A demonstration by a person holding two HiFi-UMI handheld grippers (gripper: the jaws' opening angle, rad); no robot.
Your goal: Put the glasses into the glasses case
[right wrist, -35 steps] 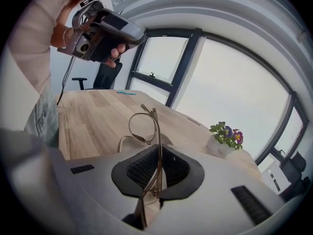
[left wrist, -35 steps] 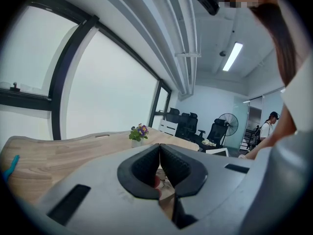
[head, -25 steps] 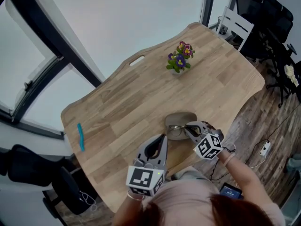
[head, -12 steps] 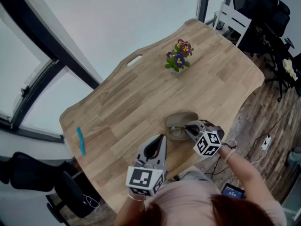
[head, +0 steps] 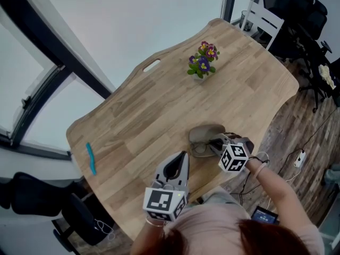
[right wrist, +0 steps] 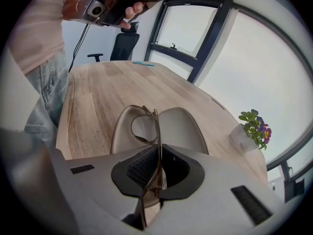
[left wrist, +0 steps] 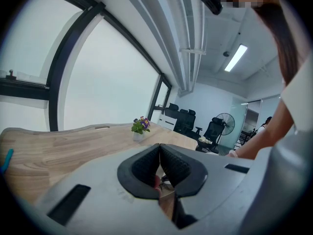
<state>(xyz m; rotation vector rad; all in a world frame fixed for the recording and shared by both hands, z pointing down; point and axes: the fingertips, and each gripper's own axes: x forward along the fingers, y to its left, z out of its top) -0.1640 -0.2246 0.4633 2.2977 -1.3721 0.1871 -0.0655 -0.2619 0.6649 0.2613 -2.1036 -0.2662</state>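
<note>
Right gripper [right wrist: 159, 150] fingers clamped on glasses [right wrist: 145, 127] over open glasses case [right wrist: 183, 125] on table [right wrist: 95, 89], left gripper [left wrist: 159, 148] fingers pressed together

Open glasses case [head: 208, 134] lies near the counter [head: 143, 110] front edge, both halves facing up. The way in from above is taken by glasses [right wrist: 155, 131] clamped in right gripper [head: 215, 142] jaws. Left gripper [head: 182, 157], jaws together, is raised left of case, apart. Flower pot [head: 200, 70] and teal pen [head: 90, 157] are well away, with wide bare wood between.
</note>
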